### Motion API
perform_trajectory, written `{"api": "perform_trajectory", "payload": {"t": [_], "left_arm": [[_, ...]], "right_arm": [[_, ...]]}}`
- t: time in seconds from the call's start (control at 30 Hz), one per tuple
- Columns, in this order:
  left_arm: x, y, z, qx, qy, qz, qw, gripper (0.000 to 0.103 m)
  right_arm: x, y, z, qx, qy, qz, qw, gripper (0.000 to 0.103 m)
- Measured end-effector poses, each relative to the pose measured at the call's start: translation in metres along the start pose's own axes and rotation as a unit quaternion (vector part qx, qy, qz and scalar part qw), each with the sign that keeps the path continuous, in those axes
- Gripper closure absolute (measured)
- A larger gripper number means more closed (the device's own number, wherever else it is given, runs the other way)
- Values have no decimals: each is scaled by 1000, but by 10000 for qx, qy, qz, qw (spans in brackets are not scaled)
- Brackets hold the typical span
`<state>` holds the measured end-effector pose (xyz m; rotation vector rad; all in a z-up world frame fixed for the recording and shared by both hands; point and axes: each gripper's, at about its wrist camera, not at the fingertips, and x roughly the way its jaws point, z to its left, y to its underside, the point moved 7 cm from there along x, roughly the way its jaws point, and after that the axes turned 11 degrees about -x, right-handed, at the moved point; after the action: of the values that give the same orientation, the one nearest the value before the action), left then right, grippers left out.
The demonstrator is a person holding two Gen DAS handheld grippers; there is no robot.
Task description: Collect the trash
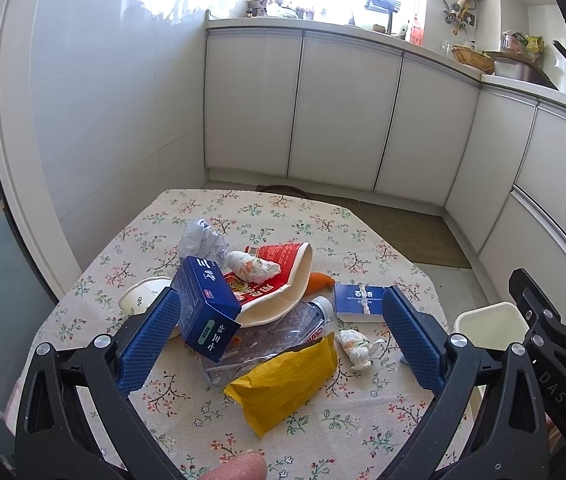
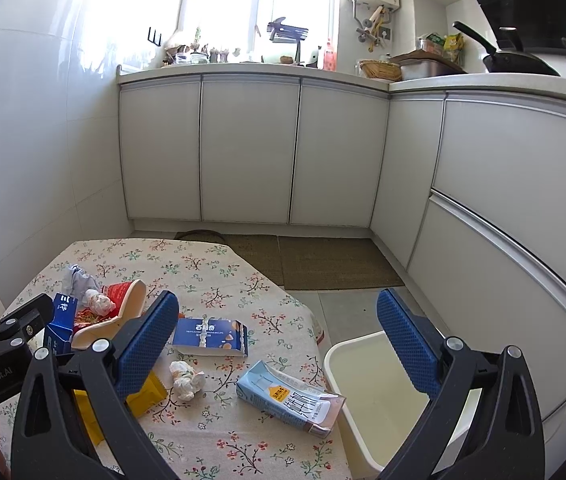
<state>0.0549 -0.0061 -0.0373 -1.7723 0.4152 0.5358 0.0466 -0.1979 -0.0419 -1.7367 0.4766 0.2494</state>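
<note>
Both tongs hang above the desk (image 1: 187,432), jaws spread wide and holding nothing. The left tongs (image 1: 279,340) straddle the trash heap: a blue box (image 1: 203,304), bottle (image 1: 271,340) and yellow bag (image 1: 283,384). The right tongs (image 2: 279,344) hover near a milk carton (image 2: 287,400) and white bin (image 2: 367,396). "GenRobot.AI" marks the left tongs' body in the right view.

Left hand-held gripper (image 1: 279,324) gapes wide above yellow wrapper (image 1: 283,384).
</note>
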Motion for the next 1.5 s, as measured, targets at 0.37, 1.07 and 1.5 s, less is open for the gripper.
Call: {"api": "perform_trajectory", "payload": {"t": [0.37, 1.07, 1.5], "left_arm": [[2, 5, 6, -84, -97, 356, 9993, 7], [-23, -123, 100, -2212, 508, 47, 9739, 7], [110, -57, 114, -2039, -304, 2037, 9571, 7]], "right_arm": [[-4, -2, -1, 31, -15, 7, 10000, 6], [-31, -86, -65, 1719, -799, -149, 9818, 6], [80, -35, -45, 2203, -1843, 1764, 9415, 6]]}}
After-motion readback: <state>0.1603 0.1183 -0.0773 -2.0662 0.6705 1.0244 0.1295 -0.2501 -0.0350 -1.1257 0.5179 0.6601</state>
